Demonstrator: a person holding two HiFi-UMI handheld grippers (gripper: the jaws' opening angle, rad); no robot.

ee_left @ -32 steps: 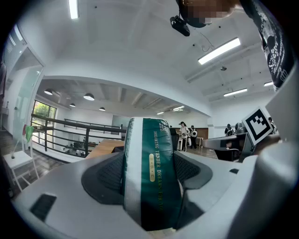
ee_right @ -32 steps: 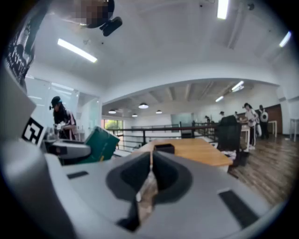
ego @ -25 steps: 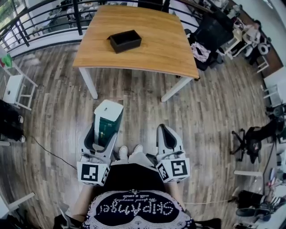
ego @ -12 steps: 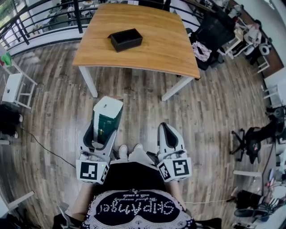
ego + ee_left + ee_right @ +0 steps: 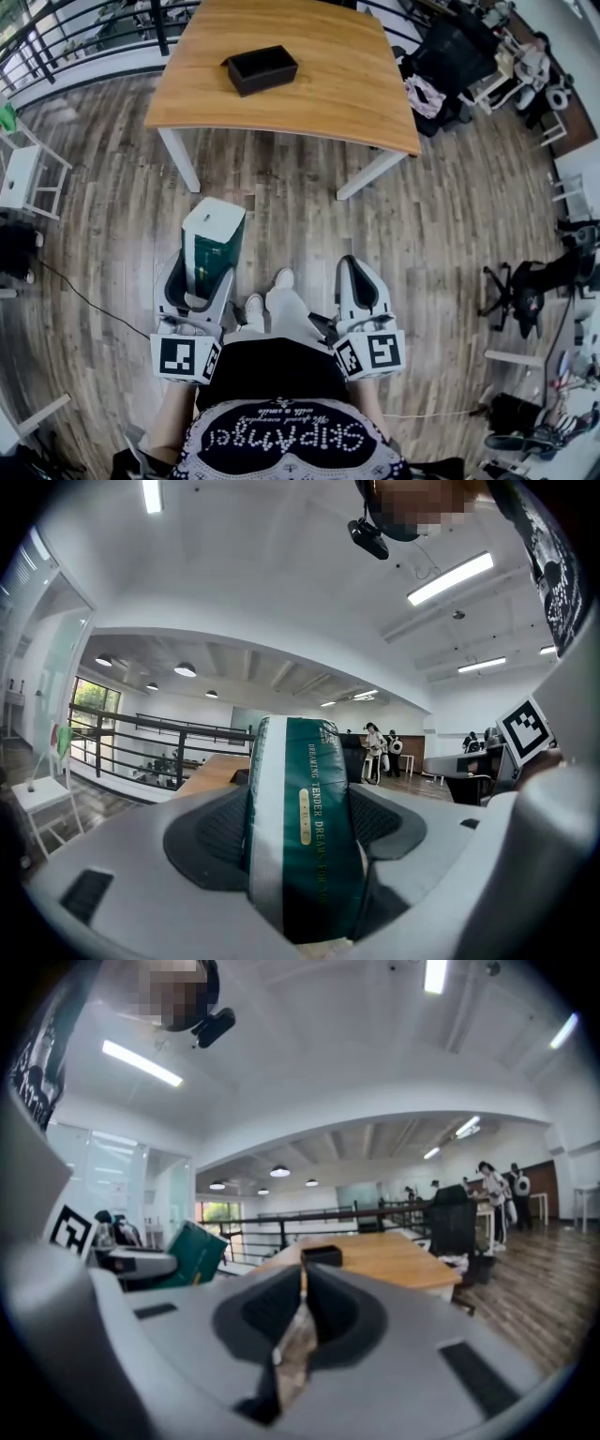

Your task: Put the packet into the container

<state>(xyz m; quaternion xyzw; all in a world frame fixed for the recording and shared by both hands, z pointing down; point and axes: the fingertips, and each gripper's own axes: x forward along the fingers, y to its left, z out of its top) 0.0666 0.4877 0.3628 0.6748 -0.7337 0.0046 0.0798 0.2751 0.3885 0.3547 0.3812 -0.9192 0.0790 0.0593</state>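
My left claw (image 5: 200, 286) pinches the green-and-white packet (image 5: 212, 236) across its flat sides, well apart from the black container (image 5: 262, 69) on the worktop (image 5: 328, 84). The packet looks light, soft and likely slippery. My right claw (image 5: 359, 281) is pressed together and holds nothing.

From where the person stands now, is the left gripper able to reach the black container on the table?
Probably not yet. The left gripper, shut on the packet, is over floor, well short of the table bearing the container. Nothing blocks the walk.

Packet (image 5: 305, 836) — glossy printed wrap. Desk (image 5: 337, 84) smooth pale wood; container (image 5: 262, 69) matt black. Floor (image 5: 450, 234) grained wood planks. Fingers (image 5: 207, 840) — dark textured pads, matt white plastic shells.
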